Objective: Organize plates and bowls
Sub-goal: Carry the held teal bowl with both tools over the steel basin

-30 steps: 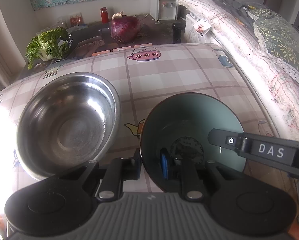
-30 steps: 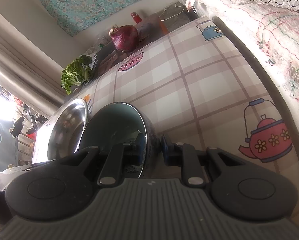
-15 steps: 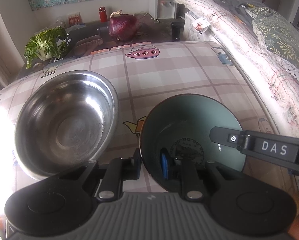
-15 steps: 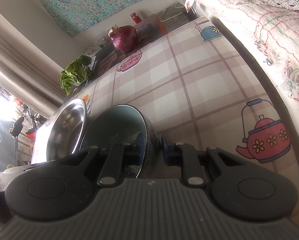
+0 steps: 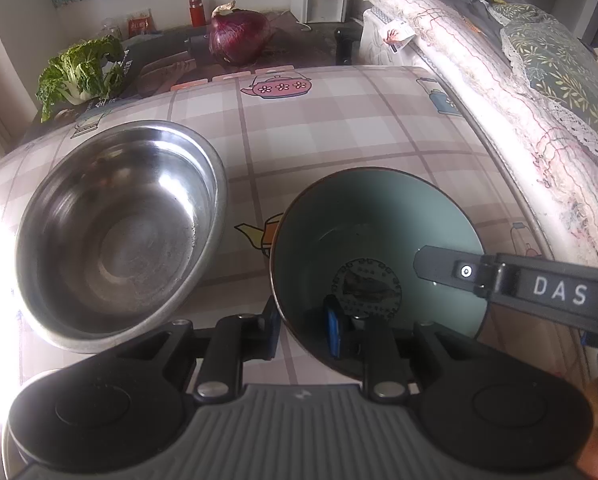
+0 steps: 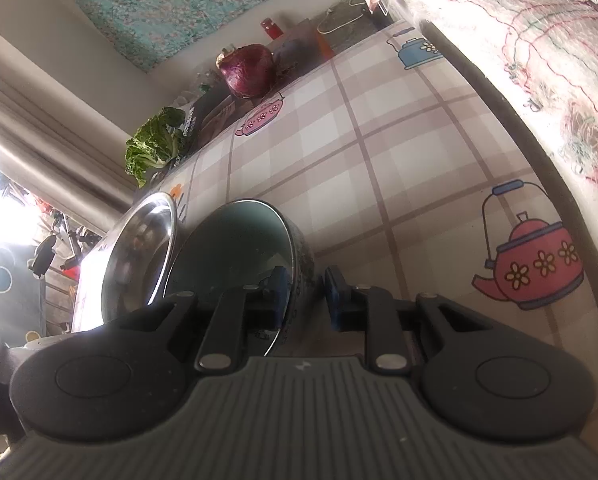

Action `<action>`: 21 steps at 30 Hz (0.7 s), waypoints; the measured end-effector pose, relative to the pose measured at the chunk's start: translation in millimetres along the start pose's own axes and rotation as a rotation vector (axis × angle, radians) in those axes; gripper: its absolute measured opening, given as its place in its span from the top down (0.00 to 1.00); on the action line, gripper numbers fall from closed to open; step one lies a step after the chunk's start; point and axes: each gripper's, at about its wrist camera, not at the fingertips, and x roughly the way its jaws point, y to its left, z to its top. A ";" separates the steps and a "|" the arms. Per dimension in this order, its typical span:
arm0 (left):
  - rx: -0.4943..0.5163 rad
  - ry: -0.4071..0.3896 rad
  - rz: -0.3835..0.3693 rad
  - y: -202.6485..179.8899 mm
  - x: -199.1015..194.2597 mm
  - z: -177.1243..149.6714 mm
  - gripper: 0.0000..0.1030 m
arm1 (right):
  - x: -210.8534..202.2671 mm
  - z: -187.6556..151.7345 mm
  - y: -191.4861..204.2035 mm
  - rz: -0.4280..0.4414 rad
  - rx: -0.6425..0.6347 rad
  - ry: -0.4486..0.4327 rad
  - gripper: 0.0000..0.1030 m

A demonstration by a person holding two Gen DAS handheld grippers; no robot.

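My left gripper and right gripper each pinch the rim of the green bowl. It sits on the checked tablecloth, just beside the steel bowl.

The steel bowl is bare metal, brushed and scuffed inside, with bright reflections along its rim. The green bowl looks like glazed ceramic, smooth and softly glossy, with a dark printed medallion at its bottom. The table wears a smooth checked covering with a slight sheen. The left hand-held gripper is matt black plastic with blue pads, its base ribbed grey; the right hand-held gripper looks the same
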 end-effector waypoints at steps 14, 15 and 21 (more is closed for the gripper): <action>-0.008 -0.036 -0.009 4.2 -20.1 2.1 0.77 | -9.3 -1.2 11.5 -0.018 -0.018 -0.021 0.82; -0.009 -0.039 -0.011 4.7 -22.4 2.3 0.77 | -11.6 -0.3 12.6 -0.017 -0.020 -0.025 0.82; -0.020 -0.073 -0.019 8.5 -40.9 5.3 0.77 | -29.3 5.1 27.2 -0.018 -0.047 -0.053 0.82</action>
